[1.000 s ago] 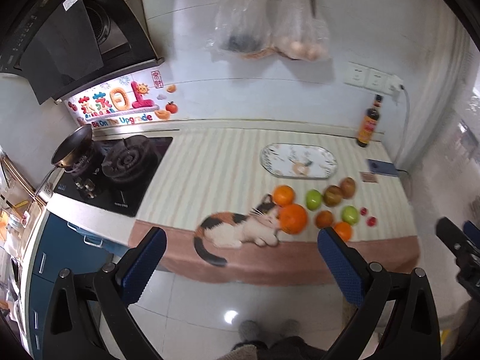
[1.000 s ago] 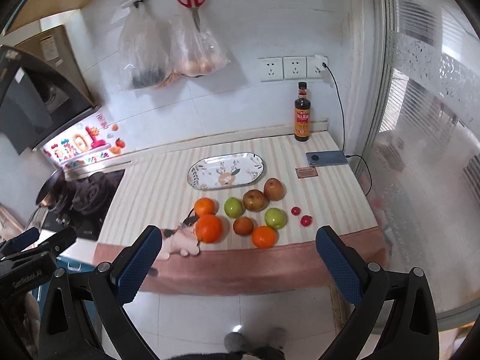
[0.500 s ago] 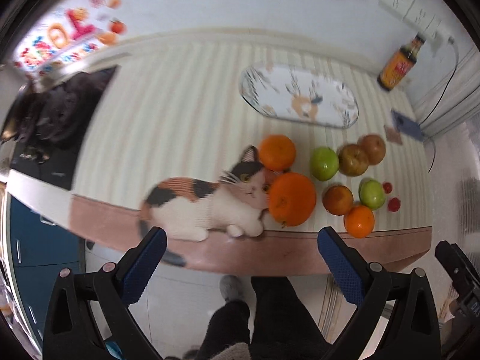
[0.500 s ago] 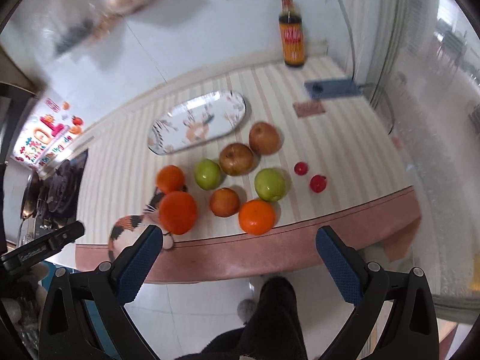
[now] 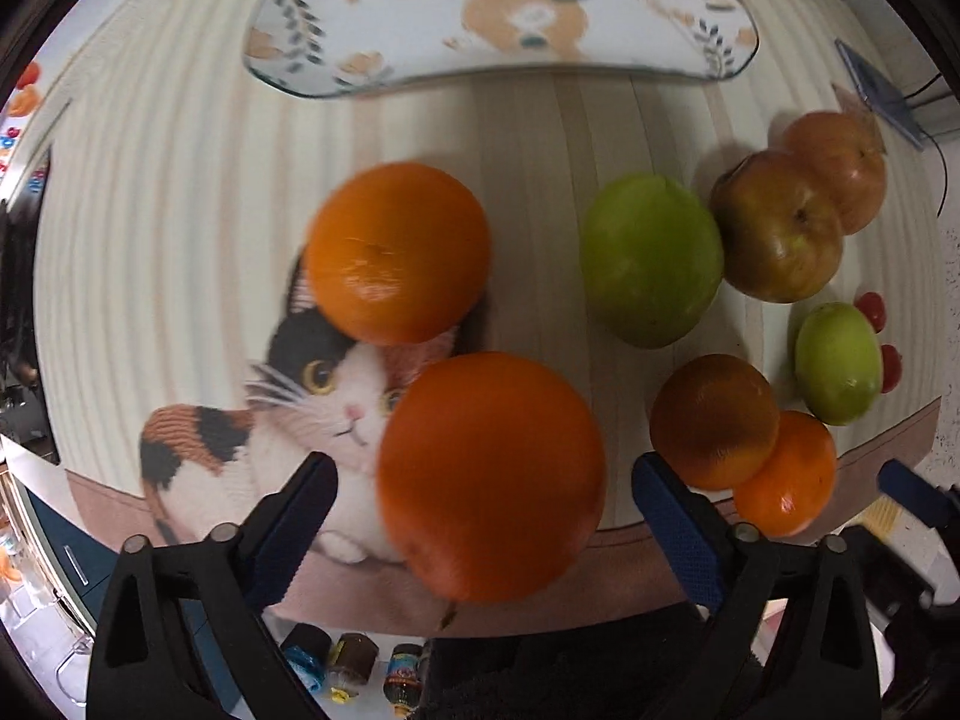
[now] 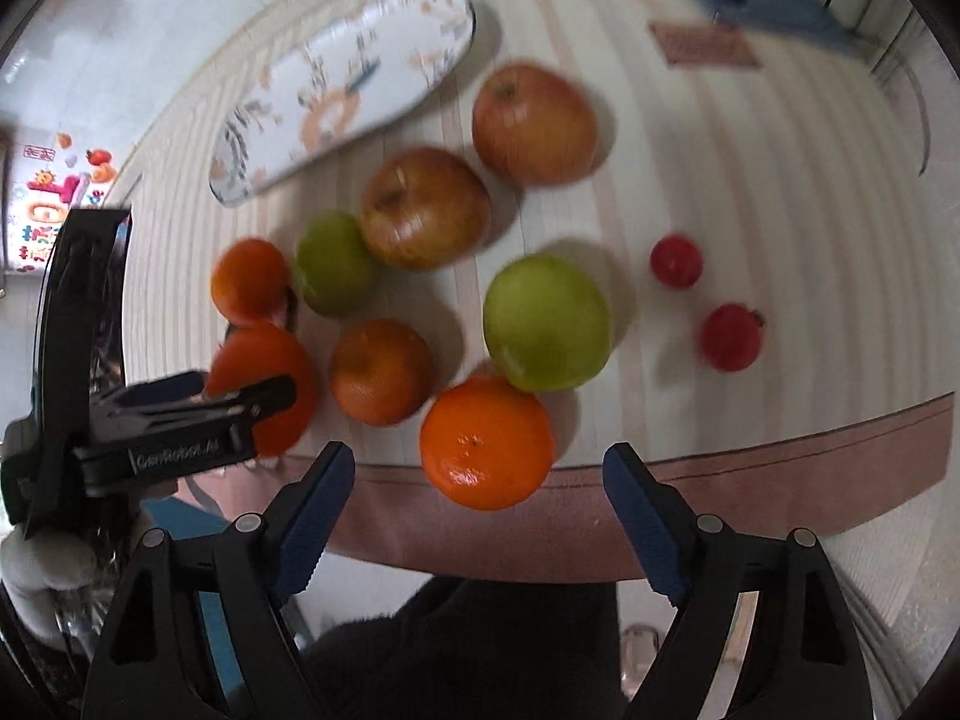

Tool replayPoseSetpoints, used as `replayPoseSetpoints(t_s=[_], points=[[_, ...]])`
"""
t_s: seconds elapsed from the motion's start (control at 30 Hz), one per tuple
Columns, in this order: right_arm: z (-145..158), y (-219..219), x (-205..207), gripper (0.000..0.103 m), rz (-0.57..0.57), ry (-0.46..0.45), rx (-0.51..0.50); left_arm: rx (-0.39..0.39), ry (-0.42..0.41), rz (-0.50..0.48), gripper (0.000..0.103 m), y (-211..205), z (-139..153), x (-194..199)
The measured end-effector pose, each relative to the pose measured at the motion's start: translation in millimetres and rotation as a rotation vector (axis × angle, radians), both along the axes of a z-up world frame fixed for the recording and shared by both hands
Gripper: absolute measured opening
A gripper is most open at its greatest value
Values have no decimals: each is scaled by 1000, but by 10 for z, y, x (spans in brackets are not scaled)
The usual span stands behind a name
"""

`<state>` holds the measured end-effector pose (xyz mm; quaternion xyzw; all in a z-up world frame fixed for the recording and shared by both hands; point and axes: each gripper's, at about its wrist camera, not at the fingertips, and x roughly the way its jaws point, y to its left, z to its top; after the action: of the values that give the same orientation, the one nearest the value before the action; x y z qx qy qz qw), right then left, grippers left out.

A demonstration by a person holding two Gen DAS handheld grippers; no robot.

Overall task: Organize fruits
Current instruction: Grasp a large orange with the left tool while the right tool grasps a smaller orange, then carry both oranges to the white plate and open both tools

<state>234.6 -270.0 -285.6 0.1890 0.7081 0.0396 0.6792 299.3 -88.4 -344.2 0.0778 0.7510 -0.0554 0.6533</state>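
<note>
Your left gripper (image 5: 483, 507) hangs over the big orange (image 5: 492, 474), jaws apart and just narrowing; your right gripper (image 6: 477, 483), likewise, over a smaller orange (image 6: 486, 441). Apples crowd between; the plate (image 5: 420, 54) behind holds nothing.

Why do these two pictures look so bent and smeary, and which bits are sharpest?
Left wrist view: the fisheye lens bows the striped mat and plate; the near big orange is soft. Right wrist view: motion blur smears the apples and plate; the tool fingers stay sharp.
</note>
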Motion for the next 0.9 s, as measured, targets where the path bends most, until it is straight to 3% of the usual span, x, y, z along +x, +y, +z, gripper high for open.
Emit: replayPoseSetpoints(t_s=[0.03,0.07,0.2,0.4,0.53,0.8,0.9], points=[[-65,2,-3,87,-1,19,11,-3,9,6,78,3,-41,3],[-131,3,-1,87,-1,34,21,8,5,11,77,14,-62,5],[-301,-1,10,84,-17,66,53,0,-45,21,77,56,-24,13],[-616,-7,28,77,-34,150,109,9,21,16,76,126,-181,54],[-741,20,45,66,-46,166,175,-8,-1,46,75,213,-150,4],[-606,163,67,65,39,137,119,-36,-31,51,74,287,-24,-144],[-432,127,79,65,54,120,133,-77,-54,54,74,359,289,-162]])
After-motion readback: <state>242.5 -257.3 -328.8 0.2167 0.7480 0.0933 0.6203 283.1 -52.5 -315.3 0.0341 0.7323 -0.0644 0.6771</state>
